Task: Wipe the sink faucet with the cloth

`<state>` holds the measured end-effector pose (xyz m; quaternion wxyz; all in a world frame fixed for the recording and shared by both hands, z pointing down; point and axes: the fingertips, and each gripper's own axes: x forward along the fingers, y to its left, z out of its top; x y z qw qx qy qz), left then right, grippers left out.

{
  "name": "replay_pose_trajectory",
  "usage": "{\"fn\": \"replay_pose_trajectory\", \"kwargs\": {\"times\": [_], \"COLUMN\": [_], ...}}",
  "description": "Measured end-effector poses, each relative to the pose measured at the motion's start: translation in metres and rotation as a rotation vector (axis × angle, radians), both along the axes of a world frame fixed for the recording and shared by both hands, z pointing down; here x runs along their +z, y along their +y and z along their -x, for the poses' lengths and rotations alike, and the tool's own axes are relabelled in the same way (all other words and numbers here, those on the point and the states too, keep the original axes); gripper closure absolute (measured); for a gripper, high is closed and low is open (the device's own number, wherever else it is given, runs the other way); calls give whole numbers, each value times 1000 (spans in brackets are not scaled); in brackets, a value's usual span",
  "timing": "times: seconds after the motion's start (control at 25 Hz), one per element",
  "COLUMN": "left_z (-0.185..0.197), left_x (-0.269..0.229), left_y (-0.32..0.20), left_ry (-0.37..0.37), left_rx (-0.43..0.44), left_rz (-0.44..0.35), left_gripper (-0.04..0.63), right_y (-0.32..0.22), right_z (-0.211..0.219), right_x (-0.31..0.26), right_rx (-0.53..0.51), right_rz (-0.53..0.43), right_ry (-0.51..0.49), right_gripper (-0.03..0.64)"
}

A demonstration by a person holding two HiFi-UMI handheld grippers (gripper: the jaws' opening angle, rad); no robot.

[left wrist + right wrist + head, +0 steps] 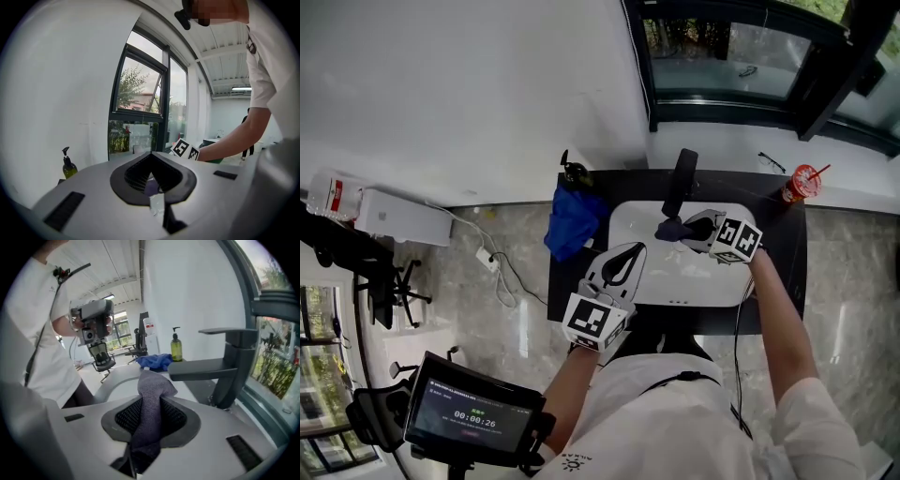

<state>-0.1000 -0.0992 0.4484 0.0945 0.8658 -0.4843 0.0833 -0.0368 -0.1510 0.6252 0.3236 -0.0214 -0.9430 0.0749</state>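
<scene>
Head view: we are clamping the cloth (672, 230) in the right gripper (692, 228), just beside the faucet (680, 183) — wiping seems barely begun. Left gripper view: the left gripper (151, 154) is idling, jaws together, empty. Right gripper view: the cloth is sitting just short of the spout.

Bunched grey-purple cloth (151, 394), pinched in the right tongs (151, 420), hangs just beside the tip of a dark, angular faucet (220, 364) over a white sink (703, 281).
</scene>
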Motion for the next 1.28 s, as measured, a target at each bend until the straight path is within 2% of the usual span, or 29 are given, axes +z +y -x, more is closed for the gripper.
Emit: {"fn": "replay_pose_trajectory", "kwargs": {"times": [0.04, 0.12, 0.24, 0.4, 0.56, 0.76, 0.88, 1.12, 1.28], "left_z": [0, 1, 2, 5, 12, 18, 15, 9, 5], "left_x": [0, 1, 2, 0, 1, 1, 1, 2, 1], "left_y": [0, 0, 2, 5, 7, 8, 7, 9, 10], "left_ry": [1, 0, -1, -7, -16, -14, -10, -10, -5], "left_rx": [1, 1, -2, -11, -30, -42, -34, -8, 13], "left_rz": [0, 4, 6, 9, 12, 11, 12, 11, 3], "left_gripper": [595, 595, 595, 595, 595, 595, 595, 595, 595], "right_y": [7, 6, -30, -82, -110, -94, -74, -44, -17], "right_z": [-3, -13, -31, -35, -27, -12, -6, -2, -4], "right_x": [3, 15, 30, 24, 13, 2, 2, 3, 1], "right_rx": [-28, -35, 90, 297, 399, 356, 298, 253, 193], "right_rz": [26, 18, -59, -97, -126, -95, -63, 4, 4], "right_ry": [18, 89, 149, 94, 18, -67, -77, -105, -79], "right_gripper": [515, 515, 514, 514, 514, 514, 514, 514, 515]}}
